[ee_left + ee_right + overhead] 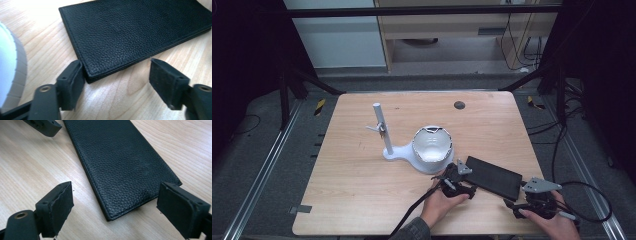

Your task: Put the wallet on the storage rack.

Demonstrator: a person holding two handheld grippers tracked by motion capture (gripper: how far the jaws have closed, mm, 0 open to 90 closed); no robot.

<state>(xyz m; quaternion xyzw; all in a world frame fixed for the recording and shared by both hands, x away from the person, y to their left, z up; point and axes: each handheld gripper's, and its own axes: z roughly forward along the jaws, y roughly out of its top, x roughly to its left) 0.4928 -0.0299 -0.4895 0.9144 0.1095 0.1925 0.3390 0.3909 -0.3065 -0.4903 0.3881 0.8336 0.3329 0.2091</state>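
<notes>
A black leather wallet [494, 176] lies flat on the wooden table [362, 190], at the front right. My left gripper [463, 181] is at its left end. In the left gripper view the jaws of this gripper [116, 67] stand open around a corner of the wallet [135, 30]; the left pad [72, 82] sits right beside the corner and the right pad is apart from it. My right gripper [514, 200] is at the wallet's right end. Its jaws [115, 190] stand open on either side of the wallet's narrow end [120, 160], touching nothing.
A white stand with an upright post [382, 130] and a white bowl-shaped piece [432, 147] sits mid-table, just left of my left gripper; its rim [10, 65] is close by. A dark round spot [459, 105] marks the far side. The table's front edge runs just behind both hands.
</notes>
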